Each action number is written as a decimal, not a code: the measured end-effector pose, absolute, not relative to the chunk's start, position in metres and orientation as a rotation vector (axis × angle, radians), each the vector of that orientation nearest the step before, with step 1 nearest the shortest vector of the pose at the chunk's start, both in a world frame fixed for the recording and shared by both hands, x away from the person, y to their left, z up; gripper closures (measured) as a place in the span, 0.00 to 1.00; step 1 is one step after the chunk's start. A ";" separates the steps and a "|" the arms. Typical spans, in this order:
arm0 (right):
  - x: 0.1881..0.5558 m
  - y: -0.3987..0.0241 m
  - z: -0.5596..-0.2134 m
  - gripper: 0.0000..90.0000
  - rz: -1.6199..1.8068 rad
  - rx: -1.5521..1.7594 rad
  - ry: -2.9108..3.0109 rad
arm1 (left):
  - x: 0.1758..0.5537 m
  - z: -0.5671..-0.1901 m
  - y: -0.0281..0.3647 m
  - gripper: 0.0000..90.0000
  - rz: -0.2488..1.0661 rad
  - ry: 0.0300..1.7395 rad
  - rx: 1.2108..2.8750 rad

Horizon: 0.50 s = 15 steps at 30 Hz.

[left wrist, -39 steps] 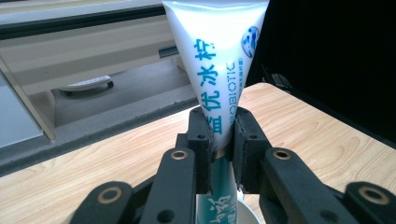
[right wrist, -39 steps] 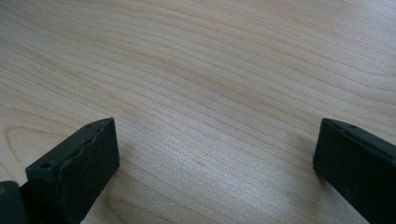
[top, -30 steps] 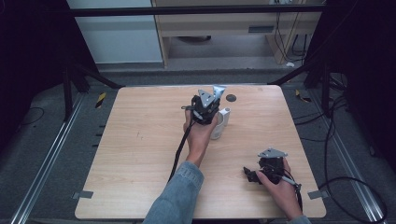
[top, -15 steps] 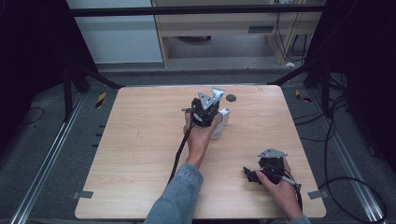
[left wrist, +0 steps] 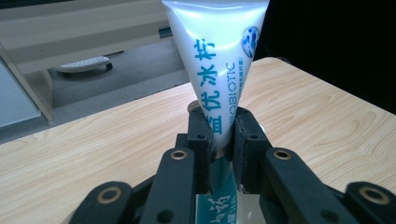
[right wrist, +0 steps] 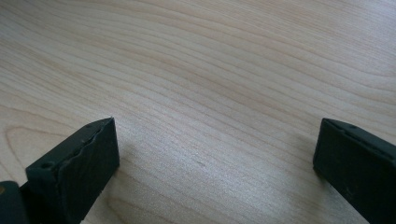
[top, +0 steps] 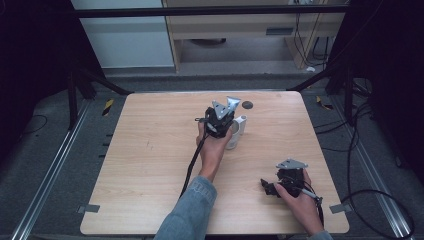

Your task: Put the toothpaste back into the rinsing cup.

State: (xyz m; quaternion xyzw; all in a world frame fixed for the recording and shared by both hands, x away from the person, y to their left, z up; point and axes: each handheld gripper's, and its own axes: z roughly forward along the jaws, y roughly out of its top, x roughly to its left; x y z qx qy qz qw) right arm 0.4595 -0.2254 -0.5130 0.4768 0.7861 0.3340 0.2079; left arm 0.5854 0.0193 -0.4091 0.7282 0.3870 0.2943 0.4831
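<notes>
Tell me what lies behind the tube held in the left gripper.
Behind the tube clamped in the left gripper, wooden table runs to its far edge. A small dark round thing lies there, mostly covered in the left gripper view.

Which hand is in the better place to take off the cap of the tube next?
Right, probably. The left gripper is shut on the tube, so it is busy. The right gripper rests open and empty on the table, free to reach over.
</notes>
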 end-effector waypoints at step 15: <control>0.459 -0.225 -0.513 0.01 0.930 1.328 2.188 | 0.586 -0.417 0.018 0.88 0.710 0.950 1.797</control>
